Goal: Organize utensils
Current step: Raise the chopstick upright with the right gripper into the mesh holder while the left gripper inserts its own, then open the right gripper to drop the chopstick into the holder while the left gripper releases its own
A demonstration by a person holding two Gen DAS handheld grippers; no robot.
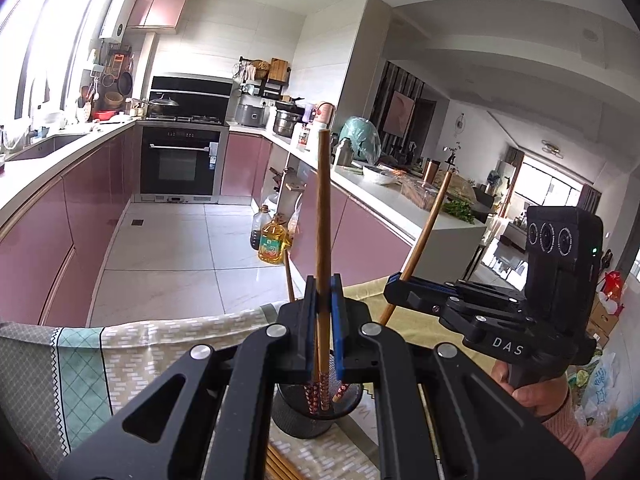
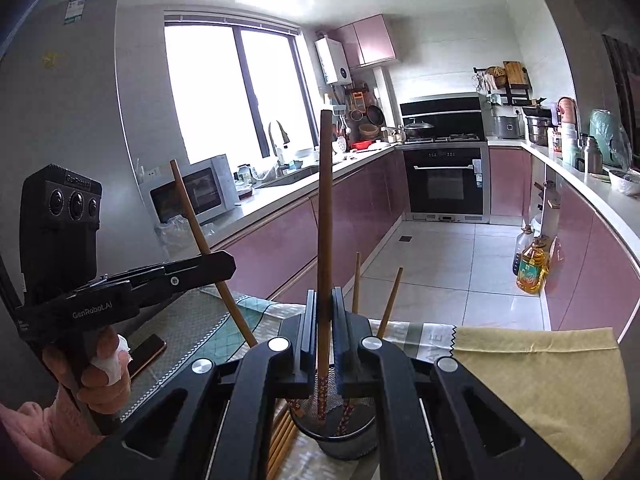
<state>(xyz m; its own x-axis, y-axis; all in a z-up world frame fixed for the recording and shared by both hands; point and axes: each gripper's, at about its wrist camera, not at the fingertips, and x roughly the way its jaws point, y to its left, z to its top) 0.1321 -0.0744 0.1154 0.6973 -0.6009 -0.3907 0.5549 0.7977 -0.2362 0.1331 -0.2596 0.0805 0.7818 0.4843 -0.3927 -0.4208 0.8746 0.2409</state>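
- Left gripper [image 1: 323, 292] is clamped on an upright wooden chopstick [image 1: 322, 216], its patterned end over the black mesh holder [image 1: 308, 416] — near table edge.
- Right gripper [image 2: 323, 304] pinches another chopstick [image 2: 324, 216] above the same holder.
- Loose chopsticks [image 2: 280, 440] lie left of the holder.

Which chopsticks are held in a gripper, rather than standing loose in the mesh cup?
Two: one clamped upright in the left gripper, one in the right gripper. The others stand loose in the mesh cup, patterned ends down, or lie flat beside it.
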